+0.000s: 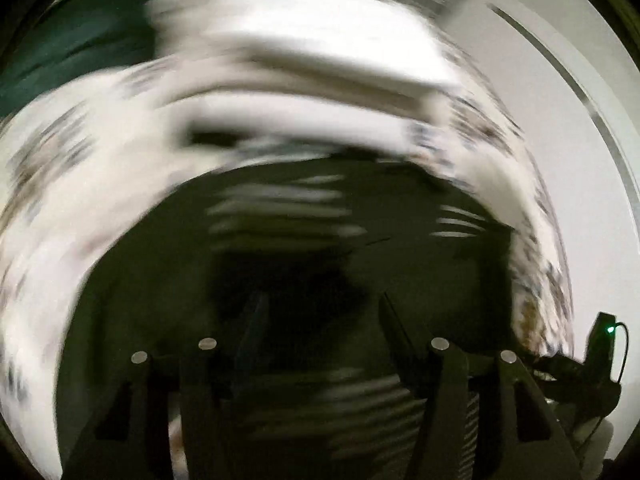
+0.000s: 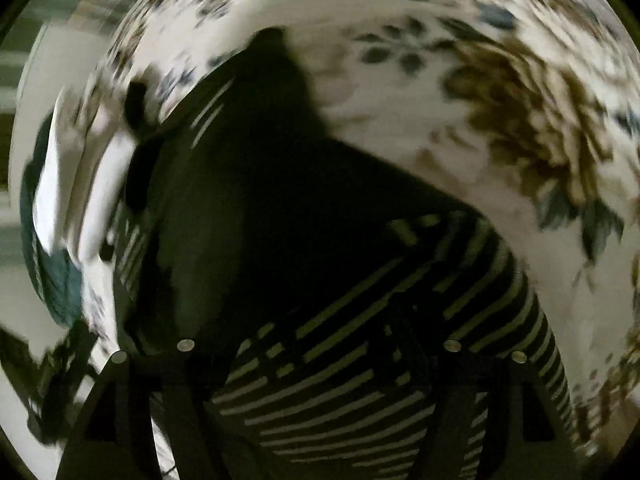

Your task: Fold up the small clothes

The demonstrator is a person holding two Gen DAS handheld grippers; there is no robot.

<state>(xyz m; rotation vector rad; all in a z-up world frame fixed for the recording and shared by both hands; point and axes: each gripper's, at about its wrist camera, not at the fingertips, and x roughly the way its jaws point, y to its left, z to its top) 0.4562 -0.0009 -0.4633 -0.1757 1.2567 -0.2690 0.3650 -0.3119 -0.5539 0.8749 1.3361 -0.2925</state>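
Dark striped garment [image 2: 340, 380] spread flat on floral-printed sheet [image 2: 460, 128], directly beneath both grippers; stripes visible on lower portion, upper portion plain dark. Left gripper [image 1: 316, 320] pointed down over garment, fingers apart, nothing seen between them; view heavily blurred. Right gripper [image 2: 320, 344] also pointed down, fingers spread wide over striped area, no cloth pinched. White folded stack [image 1: 304, 60] farther back on sheet.

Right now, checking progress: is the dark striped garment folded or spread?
Folded: the striped garment shows stripes running two directions, overlapping on the floral sheet.
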